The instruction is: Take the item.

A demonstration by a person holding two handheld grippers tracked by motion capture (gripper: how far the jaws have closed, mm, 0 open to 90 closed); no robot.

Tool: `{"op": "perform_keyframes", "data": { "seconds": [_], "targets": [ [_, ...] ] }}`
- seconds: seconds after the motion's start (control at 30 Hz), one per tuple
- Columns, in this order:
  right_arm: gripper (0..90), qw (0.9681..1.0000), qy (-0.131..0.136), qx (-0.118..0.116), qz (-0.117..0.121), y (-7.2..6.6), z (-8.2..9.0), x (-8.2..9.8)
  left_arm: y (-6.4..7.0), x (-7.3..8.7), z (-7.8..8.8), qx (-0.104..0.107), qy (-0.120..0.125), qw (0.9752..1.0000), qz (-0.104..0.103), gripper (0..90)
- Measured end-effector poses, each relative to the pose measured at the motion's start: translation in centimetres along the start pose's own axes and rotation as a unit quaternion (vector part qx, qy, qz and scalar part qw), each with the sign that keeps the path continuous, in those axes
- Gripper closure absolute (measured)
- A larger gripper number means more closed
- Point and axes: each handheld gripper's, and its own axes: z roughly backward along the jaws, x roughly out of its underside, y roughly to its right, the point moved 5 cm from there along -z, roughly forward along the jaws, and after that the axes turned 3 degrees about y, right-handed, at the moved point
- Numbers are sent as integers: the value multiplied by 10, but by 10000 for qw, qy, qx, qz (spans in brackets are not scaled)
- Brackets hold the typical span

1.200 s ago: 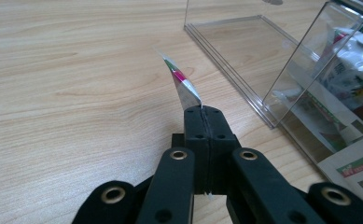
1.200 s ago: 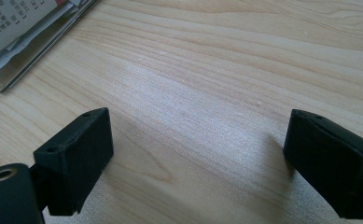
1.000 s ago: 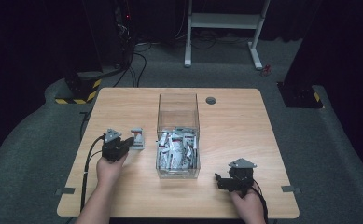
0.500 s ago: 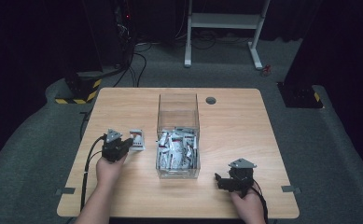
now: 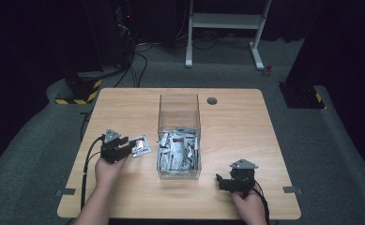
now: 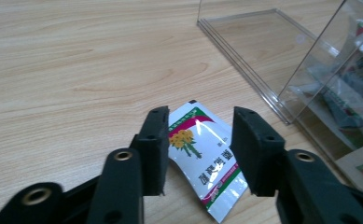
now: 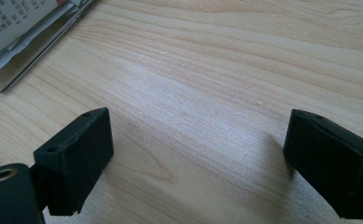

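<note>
A white sachet [image 6: 202,163] with a green and red band and a yellow flower print lies flat on the wooden table [image 5: 124,112], left of a clear plastic box [image 5: 179,117]. My left gripper [image 6: 198,140] stands over it. Its jaws have just been opening, and the sachet lies between and under them with the pads off it. In the high view the left gripper [image 5: 131,146] points right at the sachet [image 5: 142,146]. My right gripper [image 7: 198,158] rests open over bare wood near the front edge, and the high view has it [image 5: 220,181] right of the box's front corner.
The clear box [image 6: 263,51] holds several similar sachets [image 5: 175,152] in its near half. Its front corner with sachets [image 7: 11,18] lies close to the right gripper. A round grommet [image 5: 212,101] sits at the far table edge. Cables trail from both grippers.
The left gripper's jaws have parted and let go of the sachet, which now lies on the table. Neither hand has shifted.
</note>
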Motion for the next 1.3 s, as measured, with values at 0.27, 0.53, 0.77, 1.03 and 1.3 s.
{"op": "perform_keyframes", "data": {
  "seconds": [0.27,0.53,0.77,1.03,1.3],
  "targets": [
    [80,10000,6,1,9,0,0,0,2,-3,7,87,41,9999,54,394],
    [81,10000,6,1,11,0,0,0,3,-4,15,138,3,9999,72,309],
    [81,10000,3,5,2,0,0,0,7,-3,23,277,14,9995,134,264],
    [81,10000,3,4,3,0,0,0,10,11,34,390,-30,9990,209,237],
    [81,10000,-4,4,-7,0,0,0,12,33,44,403,-142,9990,108,236]
  ]
}}
